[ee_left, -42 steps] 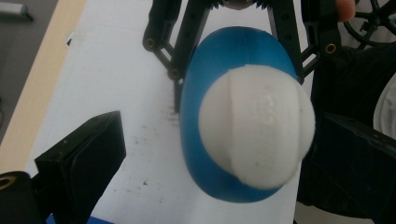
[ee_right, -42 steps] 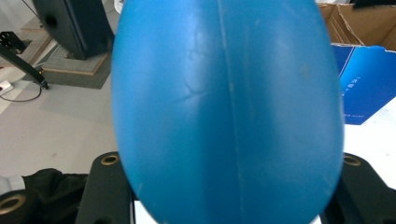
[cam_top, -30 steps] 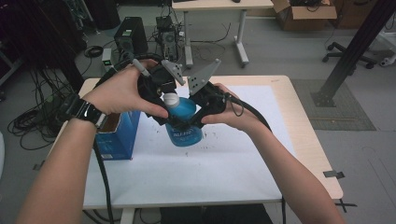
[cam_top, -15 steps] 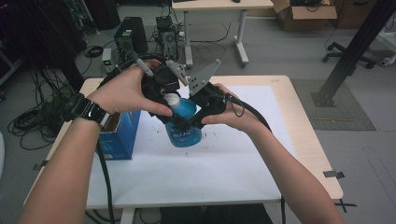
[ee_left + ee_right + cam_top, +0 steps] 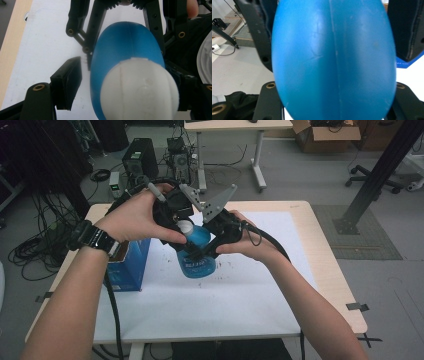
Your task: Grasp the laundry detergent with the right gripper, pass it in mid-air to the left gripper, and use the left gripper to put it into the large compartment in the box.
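The right gripper [image 5: 200,254] clamps the blue bottle [image 5: 197,255], held above the table's [image 5: 325,265] middle. The left gripper's [image 5: 120,82] jaws, just closing, straddle the white cap [image 5: 140,92] without gripping; bottle axis runs along them.

We see that the blue bottle [image 5: 334,60] looks like smooth, slightly glossy plastic with a fine seam line, and its white cap [image 5: 140,91] looks like matt plastic. The jaws of the left gripper [image 5: 125,82] are matt black plastic with small brass-coloured metal rivets. The table [image 5: 330,255] has a pale wood edge, and a matt white sheet [image 5: 210,305] like paper lies on it.
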The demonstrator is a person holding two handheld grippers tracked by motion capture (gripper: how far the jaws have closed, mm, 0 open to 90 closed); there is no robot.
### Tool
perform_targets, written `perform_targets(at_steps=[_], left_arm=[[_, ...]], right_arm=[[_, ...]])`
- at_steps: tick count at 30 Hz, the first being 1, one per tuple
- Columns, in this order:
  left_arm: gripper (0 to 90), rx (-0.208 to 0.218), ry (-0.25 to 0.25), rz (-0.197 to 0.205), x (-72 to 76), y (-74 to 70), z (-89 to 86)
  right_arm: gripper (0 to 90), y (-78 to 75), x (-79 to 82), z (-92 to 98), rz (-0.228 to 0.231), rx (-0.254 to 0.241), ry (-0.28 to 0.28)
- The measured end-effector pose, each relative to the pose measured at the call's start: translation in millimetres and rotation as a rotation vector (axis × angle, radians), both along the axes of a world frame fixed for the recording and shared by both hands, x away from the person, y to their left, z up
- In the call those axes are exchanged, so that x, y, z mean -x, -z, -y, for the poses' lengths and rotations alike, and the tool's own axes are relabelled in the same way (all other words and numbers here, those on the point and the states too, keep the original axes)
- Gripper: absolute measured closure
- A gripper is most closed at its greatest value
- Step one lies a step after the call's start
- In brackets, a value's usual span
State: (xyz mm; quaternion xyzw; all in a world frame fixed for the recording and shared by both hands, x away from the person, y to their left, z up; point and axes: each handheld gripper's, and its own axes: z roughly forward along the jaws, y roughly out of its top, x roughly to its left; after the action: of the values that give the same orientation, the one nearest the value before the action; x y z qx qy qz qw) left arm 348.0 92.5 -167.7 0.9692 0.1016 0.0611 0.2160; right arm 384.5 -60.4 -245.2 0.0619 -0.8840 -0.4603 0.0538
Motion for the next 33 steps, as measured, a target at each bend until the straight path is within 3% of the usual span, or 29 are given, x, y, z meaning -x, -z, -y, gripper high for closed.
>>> perform_targets(at_steps=[20,33], left_arm=[[36.5,-0.004,0.007,-0.029,-0.8,-0.2,2.2],[37.5,-0.025,-0.012,-0.055,-3.6,-2.5,6.7]], right_arm=[[42.6,1.2,-1.1,2.6,0.001,-0.001,0.015],[41.9,2.1,-2.8,4.0,-0.015,-0.002,0.013]])
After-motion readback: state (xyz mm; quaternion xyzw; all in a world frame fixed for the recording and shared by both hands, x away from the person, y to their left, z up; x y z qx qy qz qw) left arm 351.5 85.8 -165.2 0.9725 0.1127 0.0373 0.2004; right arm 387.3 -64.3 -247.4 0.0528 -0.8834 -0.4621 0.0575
